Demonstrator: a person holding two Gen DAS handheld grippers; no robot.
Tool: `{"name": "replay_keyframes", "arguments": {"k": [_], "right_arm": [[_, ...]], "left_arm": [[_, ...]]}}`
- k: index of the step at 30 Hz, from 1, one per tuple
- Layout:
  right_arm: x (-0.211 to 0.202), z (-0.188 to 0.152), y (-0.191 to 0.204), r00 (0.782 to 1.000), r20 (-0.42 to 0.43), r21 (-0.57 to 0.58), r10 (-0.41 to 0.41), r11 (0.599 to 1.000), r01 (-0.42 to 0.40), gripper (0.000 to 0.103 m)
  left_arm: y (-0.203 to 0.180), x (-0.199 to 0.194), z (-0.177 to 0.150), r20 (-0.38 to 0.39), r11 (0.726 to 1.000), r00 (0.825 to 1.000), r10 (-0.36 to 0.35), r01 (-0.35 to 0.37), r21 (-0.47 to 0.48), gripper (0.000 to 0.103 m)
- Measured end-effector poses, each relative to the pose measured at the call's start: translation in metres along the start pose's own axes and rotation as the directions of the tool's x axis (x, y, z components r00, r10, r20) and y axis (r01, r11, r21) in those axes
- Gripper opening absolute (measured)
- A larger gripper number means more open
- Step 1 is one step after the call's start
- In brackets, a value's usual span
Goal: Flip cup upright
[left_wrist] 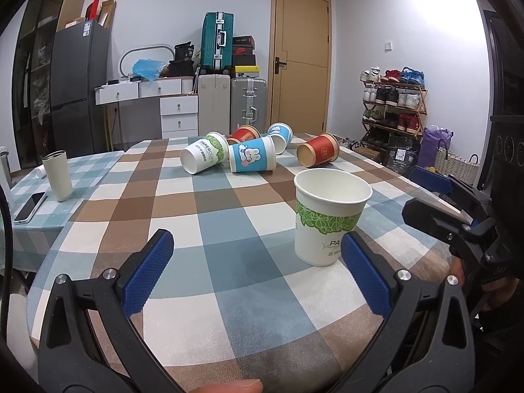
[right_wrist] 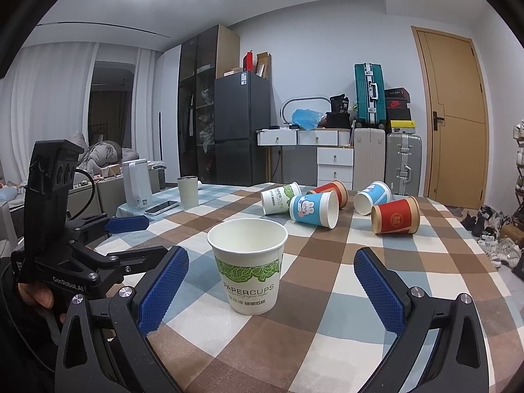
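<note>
A white paper cup with a green leaf band (left_wrist: 330,216) stands upright on the checked tablecloth; it also shows in the right wrist view (right_wrist: 249,265). My left gripper (left_wrist: 258,262) is open and empty, the cup just past its right finger. My right gripper (right_wrist: 271,281) is open with the cup standing between its fingers, apart from both pads. Several cups lie on their sides farther back: a green-leaf one (left_wrist: 204,157), a blue rabbit one (left_wrist: 252,159), a second blue one (left_wrist: 280,136) and two red ones (left_wrist: 319,154).
A cream tumbler (left_wrist: 59,175) and a phone (left_wrist: 29,206) sit on the left side of the table (left_wrist: 209,229). A white kettle (right_wrist: 136,183) stands at the far left. The right gripper's body (left_wrist: 458,216) is at the table's right edge.
</note>
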State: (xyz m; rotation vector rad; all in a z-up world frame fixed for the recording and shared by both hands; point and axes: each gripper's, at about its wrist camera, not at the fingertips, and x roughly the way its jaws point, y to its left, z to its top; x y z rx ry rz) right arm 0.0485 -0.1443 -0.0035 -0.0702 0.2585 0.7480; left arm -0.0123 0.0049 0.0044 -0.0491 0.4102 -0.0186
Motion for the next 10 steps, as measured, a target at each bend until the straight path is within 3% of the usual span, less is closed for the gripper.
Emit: {"name": "replay_keyframes", "arguments": {"k": [10], "right_arm": [[0.0004,-0.0015,0.0023,1.000,-0.003,-0.010,0.002,1.000,-0.002,0.103]], "left_arm": [[0.0014,-0.0016,0.0002,0.004,1.000,1.000,-0.001,0.001,-0.001,0.102]]}}
